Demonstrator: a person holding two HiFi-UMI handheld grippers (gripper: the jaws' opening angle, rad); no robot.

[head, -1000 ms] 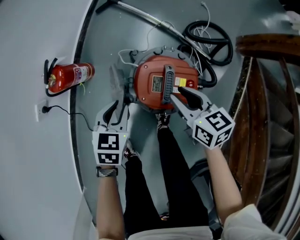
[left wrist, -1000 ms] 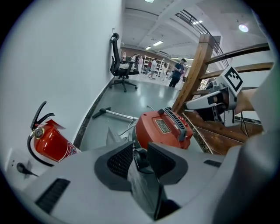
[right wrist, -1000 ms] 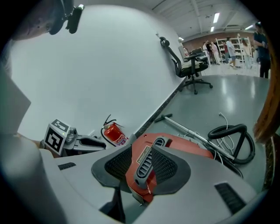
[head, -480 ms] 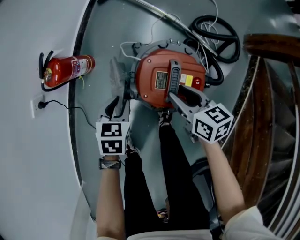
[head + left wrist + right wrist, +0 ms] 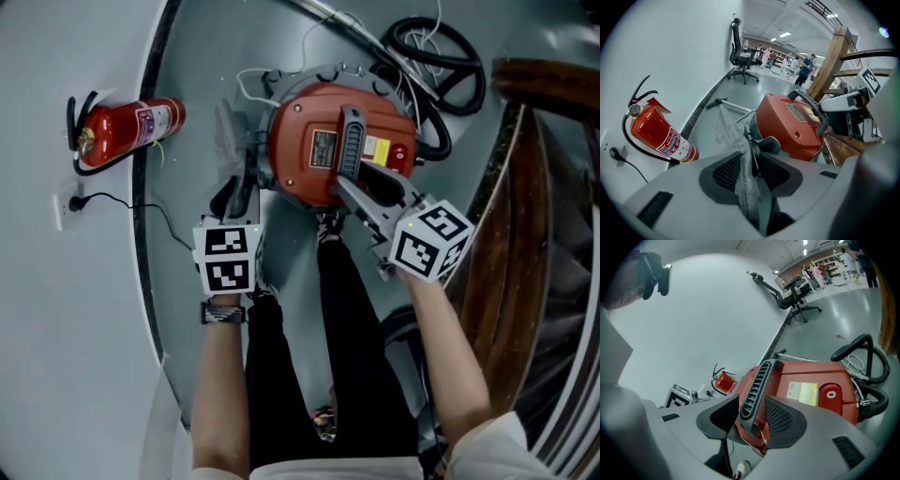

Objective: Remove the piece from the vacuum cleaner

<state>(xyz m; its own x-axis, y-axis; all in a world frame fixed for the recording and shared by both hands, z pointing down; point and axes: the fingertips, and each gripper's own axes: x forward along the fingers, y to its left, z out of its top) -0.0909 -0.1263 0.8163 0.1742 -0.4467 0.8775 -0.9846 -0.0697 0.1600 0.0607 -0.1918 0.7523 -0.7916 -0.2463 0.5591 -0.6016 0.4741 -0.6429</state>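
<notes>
A red vacuum cleaner (image 5: 314, 150) with a grey handle (image 5: 351, 141) stands on the floor between my grippers. My left gripper (image 5: 239, 192) is at its left side; in the left gripper view a grey cloth piece (image 5: 745, 183) hangs between its jaws, which are opening, and runs back to the vacuum's body (image 5: 787, 129). My right gripper (image 5: 364, 192) reaches over the top. In the right gripper view the handle (image 5: 754, 390) lies between its jaws, which are opening too and stand close on both sides. The cloth (image 5: 228, 141) shows dimly left of the vacuum.
A red fire extinguisher (image 5: 127, 127) lies by the curved white wall, with a socket and cable (image 5: 70, 204) near it. The black hose (image 5: 441, 56) and metal wand (image 5: 352, 28) lie behind the vacuum. A wooden stair rail (image 5: 539, 187) stands right. The person's legs (image 5: 319, 328) are below.
Both grippers have moved a little closer to the vacuum, the right one further along the handle. Their jaws look slightly wider apart than before.
</notes>
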